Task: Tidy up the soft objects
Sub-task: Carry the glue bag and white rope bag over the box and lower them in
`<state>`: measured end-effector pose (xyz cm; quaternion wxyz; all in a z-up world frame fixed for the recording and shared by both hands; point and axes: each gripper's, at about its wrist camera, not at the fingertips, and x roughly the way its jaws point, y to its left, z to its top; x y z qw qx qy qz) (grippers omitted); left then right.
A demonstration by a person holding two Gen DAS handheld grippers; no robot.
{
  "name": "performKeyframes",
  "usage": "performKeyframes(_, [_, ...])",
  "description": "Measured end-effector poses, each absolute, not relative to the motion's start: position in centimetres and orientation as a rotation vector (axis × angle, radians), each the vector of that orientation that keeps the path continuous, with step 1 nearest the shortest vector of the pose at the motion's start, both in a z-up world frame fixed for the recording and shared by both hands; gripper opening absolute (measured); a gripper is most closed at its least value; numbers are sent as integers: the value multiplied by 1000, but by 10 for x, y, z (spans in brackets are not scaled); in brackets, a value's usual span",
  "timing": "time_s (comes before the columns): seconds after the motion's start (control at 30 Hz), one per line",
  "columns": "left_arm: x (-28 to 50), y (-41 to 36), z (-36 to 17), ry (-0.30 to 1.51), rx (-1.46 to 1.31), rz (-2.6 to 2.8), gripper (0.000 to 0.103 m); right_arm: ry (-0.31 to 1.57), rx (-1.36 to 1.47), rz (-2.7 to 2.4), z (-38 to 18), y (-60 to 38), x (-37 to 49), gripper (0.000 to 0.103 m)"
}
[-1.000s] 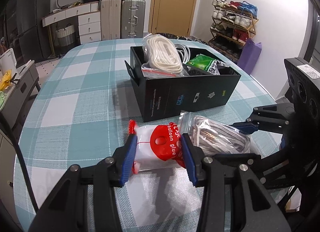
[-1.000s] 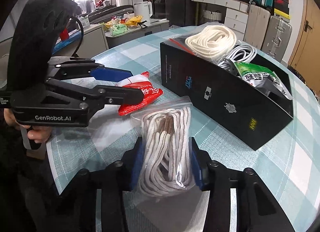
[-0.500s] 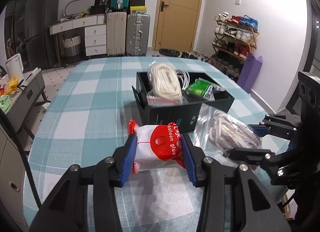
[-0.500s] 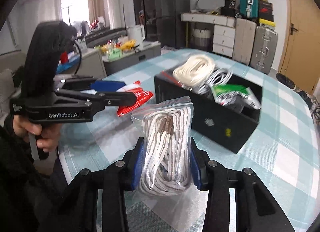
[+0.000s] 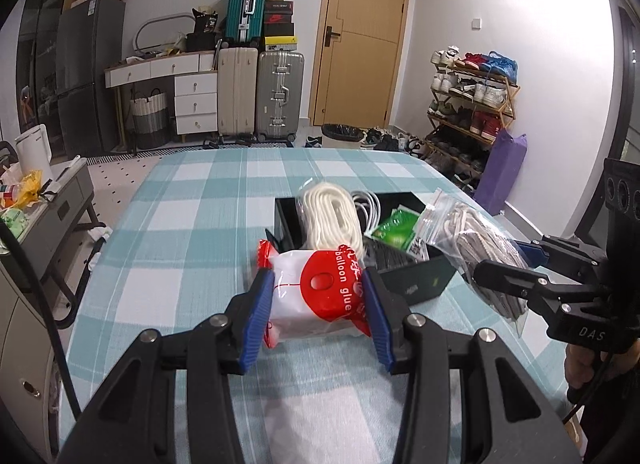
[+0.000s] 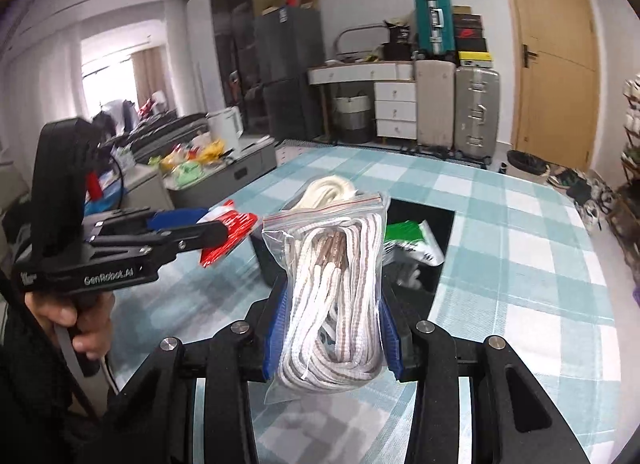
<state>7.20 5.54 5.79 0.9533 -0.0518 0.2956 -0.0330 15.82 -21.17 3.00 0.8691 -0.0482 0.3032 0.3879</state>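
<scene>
Left gripper [image 5: 318, 312], lower centre of the left wrist view: blue pads clenched on a red-and-white packet [image 5: 320, 296] printed "balloon glue", held clear of the checked tablecloth [image 5: 180, 232].

Right gripper [image 6: 332, 328], lower centre of the right wrist view: pads clamped on both sides of a clear zip bag of white-and-grey cord [image 6: 334, 284], bag upright, its sealed top uppermost.

Black box [image 5: 420, 284], centre right in the left wrist view, sits on the table behind both packets. Inside it: a bagged coil of cream rope [image 5: 328, 215], some white cable [image 5: 368, 201], a green packet [image 5: 396, 229].

Person's hand [image 6: 76, 316] on the left gripper's handle, lower left of the right wrist view.
</scene>
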Motion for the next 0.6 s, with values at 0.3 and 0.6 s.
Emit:
performKeyframes(0.3, [100, 52, 68, 573, -84, -67, 44, 653, -2, 715, 33, -213, 193, 41])
performKeyframes(0.6, [124, 43, 67, 576, -66, -87, 44, 672, 18, 670, 31, -204, 221, 41])
